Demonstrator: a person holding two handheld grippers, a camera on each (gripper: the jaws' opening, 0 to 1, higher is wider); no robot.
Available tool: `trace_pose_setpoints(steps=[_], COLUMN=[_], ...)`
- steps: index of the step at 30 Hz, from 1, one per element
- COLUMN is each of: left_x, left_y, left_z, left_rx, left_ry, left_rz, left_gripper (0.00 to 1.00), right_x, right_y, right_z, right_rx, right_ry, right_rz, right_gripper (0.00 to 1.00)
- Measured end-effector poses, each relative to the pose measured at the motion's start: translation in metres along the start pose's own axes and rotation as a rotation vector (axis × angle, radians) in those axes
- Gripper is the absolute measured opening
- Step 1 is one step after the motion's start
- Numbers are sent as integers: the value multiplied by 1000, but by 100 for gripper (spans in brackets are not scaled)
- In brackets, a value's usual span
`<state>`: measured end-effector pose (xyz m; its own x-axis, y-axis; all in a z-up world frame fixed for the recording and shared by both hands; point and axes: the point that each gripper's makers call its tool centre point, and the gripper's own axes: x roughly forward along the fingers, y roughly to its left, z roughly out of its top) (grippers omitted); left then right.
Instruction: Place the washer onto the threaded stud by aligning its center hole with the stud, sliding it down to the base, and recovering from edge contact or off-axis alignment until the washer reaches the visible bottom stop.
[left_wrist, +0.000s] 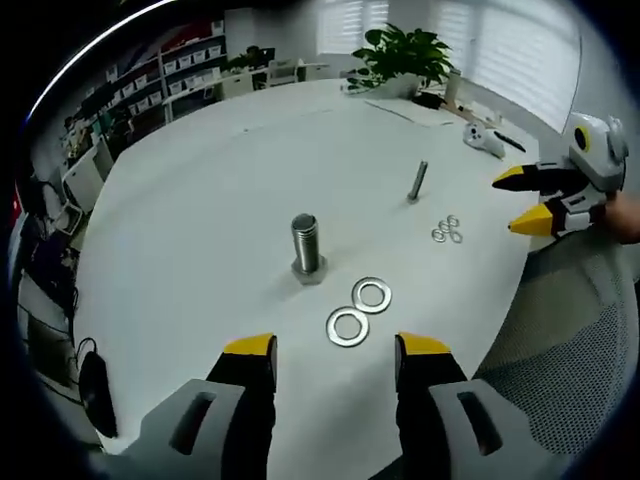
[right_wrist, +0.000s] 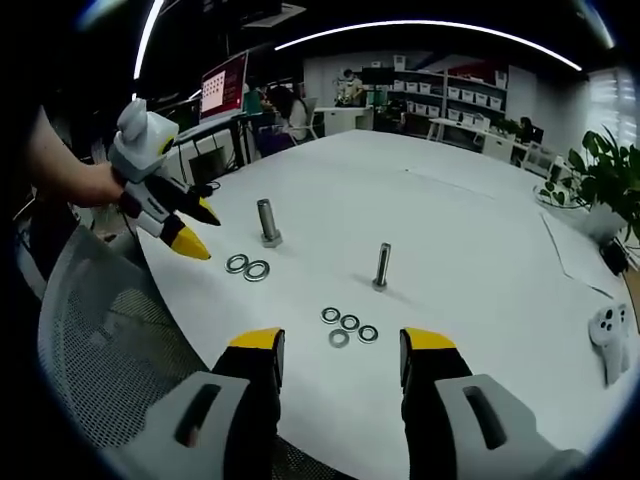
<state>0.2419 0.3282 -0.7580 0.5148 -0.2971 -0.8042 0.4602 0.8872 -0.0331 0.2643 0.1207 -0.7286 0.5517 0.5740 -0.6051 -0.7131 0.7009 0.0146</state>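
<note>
A thick threaded stud (left_wrist: 306, 247) stands upright on the white table (left_wrist: 200, 200), with two large washers (left_wrist: 359, 310) lying flat just in front of it. My left gripper (left_wrist: 335, 352) hovers open a little short of these washers, nothing between its jaws. A thinner stud (left_wrist: 417, 182) stands farther off beside several small washers (left_wrist: 447, 230). In the right gripper view, my right gripper (right_wrist: 342, 348) is open above the small washers (right_wrist: 349, 327), the thin stud (right_wrist: 381, 266) beyond them. The thick stud (right_wrist: 266, 221) and large washers (right_wrist: 247, 267) lie to the left.
A grey mesh chair (left_wrist: 580, 340) stands at the table's edge, also seen as the chair back (right_wrist: 110, 340). A white controller (left_wrist: 484, 139) and papers lie at the far side near a potted plant (left_wrist: 400, 55). Shelves and desks fill the room behind.
</note>
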Motion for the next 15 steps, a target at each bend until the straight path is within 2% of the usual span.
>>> trace_pose_setpoints(steps=[3, 4, 15], left_x=[5, 6, 20], left_y=[-5, -5, -6], left_z=[-2, -1, -3], left_rx=[33, 39, 104], left_ry=[47, 46, 148], left_rz=[-25, -26, -53], left_gripper=[38, 37, 41], right_x=[0, 0, 0], right_y=[0, 0, 0], right_z=[0, 0, 0], right_rx=[2, 2, 4], right_ry=[1, 1, -1], right_rz=[-1, -1, 2], right_gripper=[49, 49, 49])
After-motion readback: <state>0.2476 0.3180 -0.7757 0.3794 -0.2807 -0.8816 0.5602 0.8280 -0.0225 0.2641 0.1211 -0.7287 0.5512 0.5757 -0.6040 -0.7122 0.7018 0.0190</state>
